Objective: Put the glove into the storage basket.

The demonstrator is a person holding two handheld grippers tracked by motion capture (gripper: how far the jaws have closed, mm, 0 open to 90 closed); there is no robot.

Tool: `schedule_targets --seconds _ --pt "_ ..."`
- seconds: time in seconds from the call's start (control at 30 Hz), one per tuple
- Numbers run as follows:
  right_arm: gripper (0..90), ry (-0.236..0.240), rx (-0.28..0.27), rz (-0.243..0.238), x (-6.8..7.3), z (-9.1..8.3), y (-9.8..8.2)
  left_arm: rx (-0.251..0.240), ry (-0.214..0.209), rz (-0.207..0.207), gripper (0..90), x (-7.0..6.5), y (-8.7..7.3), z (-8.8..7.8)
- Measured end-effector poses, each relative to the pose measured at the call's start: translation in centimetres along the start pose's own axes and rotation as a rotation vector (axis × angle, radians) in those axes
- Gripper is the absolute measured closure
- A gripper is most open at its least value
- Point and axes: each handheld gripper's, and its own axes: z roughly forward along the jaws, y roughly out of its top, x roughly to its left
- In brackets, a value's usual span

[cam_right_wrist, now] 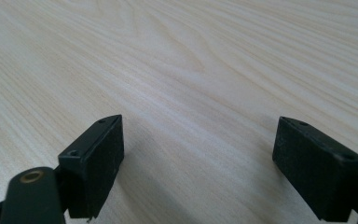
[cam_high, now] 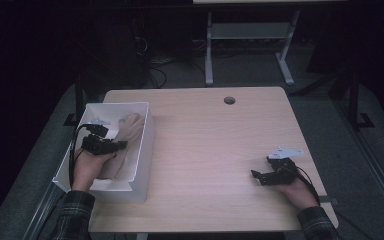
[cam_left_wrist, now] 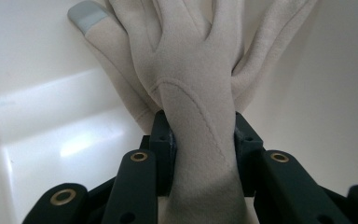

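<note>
Between the left gripper's (cam_left_wrist: pixel 204 140) jaws, pinched tight, sits a soft beige fabric glove (cam_left_wrist: pixel 191 79) inside the white plastic box (cam_high: pixel 142 145). Its loose fingers could catch on the wall. The right gripper (cam_right_wrist: pixel 198 158) rests wide open and empty on the worktop (cam_high: pixel 205 140).

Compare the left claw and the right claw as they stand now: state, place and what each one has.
The left claw is shut on the beige glove; the right claw is open and holds nothing. The left claw sits inside the white box at the table's left edge; the right claw rests low over the bare wooden table near its right side. Both are black, two-jawed, and held in a hand.
</note>
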Motion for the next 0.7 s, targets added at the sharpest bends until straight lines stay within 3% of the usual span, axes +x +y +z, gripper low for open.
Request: schedule_targets --seconds 0.47,0.7 --pt "16.2 0.001 -0.001 0.003 0.0 0.0 0.0 0.068 0.010 -0.005 63.5 0.5 -1.5 2.1" --pt "16.2 0.001 -0.005 0.004 0.0 0.0 0.0 0.081 0.040 0.017 44.1 0.4 -1.7 2.5"
